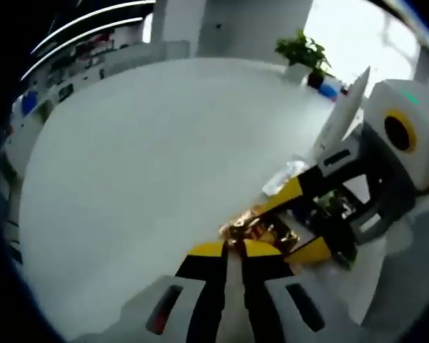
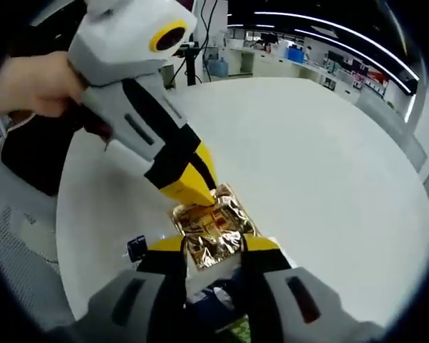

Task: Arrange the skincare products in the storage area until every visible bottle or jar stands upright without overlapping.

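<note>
A crinkled gold foil sachet (image 2: 213, 230) lies over the white round table (image 2: 307, 157). My left gripper (image 2: 196, 187) reaches in from the upper left of the right gripper view, its yellow jaws pinched shut on the sachet's far edge. My right gripper (image 2: 213, 246) has its jaws apart, one on each side of the sachet's near end. In the left gripper view the sachet (image 1: 261, 229) sits just past my left gripper (image 1: 234, 250), and my right gripper (image 1: 300, 223) comes in from the right, spread around the foil.
A white tube (image 1: 339, 114) stands behind the right gripper, with clear plastic wrap (image 1: 286, 175) at its foot. A potted plant (image 1: 304, 50) sits at the table's far edge. A small dark item (image 2: 136, 249) lies near the edge. A hand (image 2: 28, 86) holds the left gripper.
</note>
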Demonstrator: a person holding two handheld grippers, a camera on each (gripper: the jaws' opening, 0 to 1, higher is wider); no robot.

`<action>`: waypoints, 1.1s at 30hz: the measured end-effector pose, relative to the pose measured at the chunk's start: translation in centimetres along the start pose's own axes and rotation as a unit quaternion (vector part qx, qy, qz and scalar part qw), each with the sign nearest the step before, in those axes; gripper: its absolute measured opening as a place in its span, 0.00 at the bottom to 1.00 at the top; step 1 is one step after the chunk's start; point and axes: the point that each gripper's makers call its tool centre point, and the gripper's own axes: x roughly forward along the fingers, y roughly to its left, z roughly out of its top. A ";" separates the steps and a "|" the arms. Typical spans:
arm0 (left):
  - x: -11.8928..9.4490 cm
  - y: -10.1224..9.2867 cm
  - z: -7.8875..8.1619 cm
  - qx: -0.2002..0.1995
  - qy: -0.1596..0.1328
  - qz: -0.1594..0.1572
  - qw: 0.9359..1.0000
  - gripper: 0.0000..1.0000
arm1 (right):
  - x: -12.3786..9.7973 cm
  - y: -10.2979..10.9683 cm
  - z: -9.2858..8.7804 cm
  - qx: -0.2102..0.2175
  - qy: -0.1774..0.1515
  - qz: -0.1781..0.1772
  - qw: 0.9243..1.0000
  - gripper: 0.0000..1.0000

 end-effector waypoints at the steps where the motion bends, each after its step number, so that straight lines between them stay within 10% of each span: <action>1: -0.1 -0.1 0.0 -0.001 0.001 0.001 1.000 0.04 | 0.0 0.0 0.0 -0.002 0.000 0.001 1.000 0.30; 16: -1.8 0.5 0.9 -0.028 -0.031 0.026 0.999 0.07 | -2.4 0.6 1.7 -0.038 -0.052 0.002 0.998 0.42; 33: -7.0 -3.9 2.2 -0.023 -0.081 0.043 0.995 0.32 | -14.5 1.8 2.6 0.051 -0.199 -0.021 0.978 0.63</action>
